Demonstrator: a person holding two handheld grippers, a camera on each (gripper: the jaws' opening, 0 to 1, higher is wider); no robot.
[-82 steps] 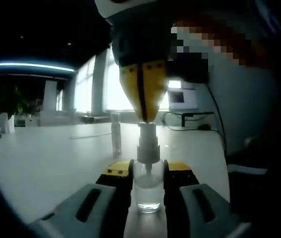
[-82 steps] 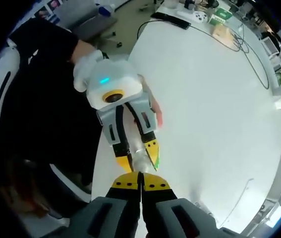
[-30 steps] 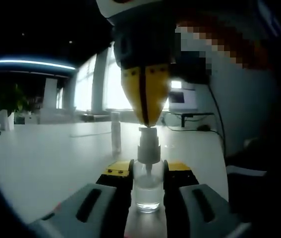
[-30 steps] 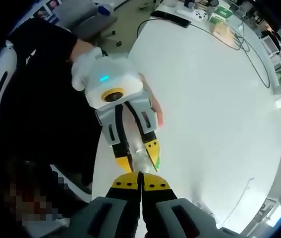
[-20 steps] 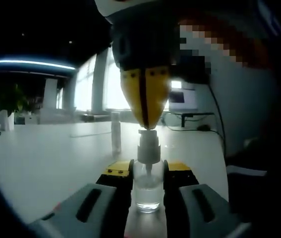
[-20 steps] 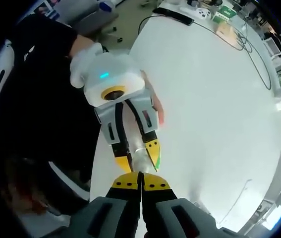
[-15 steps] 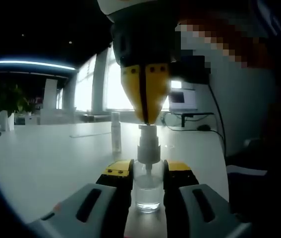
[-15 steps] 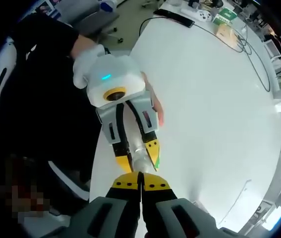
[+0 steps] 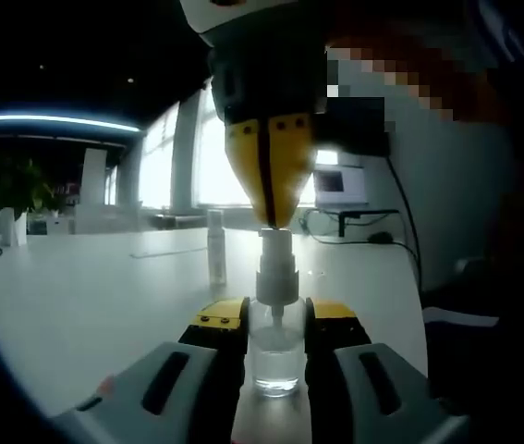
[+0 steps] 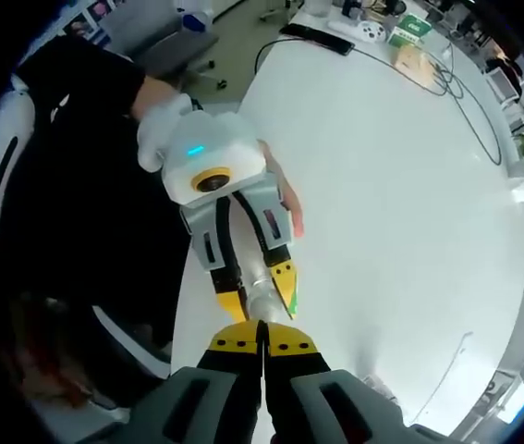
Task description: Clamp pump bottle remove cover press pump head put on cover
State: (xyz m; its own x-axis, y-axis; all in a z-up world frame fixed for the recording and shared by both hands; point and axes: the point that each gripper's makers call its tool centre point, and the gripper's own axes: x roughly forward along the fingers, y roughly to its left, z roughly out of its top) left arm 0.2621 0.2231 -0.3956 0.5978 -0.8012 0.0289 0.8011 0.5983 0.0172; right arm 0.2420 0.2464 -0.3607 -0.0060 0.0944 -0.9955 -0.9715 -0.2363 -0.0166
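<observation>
Left gripper view: small clear glass pump bottle with a white pump head (image 9: 277,319) stands upright at lower centre of the frame on the white tabletop (image 9: 86,296). The left gripper (image 9: 275,314) has it clenched between its yellow-tipped jaws, one pad on each side of the bottle body. A little clear liquid sits in the bottom of the bottle.

The right gripper (image 9: 269,220) comes down from the top centre, yellow jaws pressed together with no gap, tips touching the top of the pump head.

Mid-left of the frame, farther back on the table: a slim clear tube-shaped cover (image 9: 215,248), upright, well apart from the bottle. A monitor (image 9: 340,184) stands at right centre.

Right gripper view: looking down along the right gripper (image 10: 262,344), jaws closed at bottom centre. Just above them the left gripper (image 10: 260,285) grips the bottle (image 10: 260,298), seen end-on at centre frame. A white-gloved hand (image 10: 164,129) holds that gripper at upper left. Cables (image 10: 446,88) lie across the table at upper right.
</observation>
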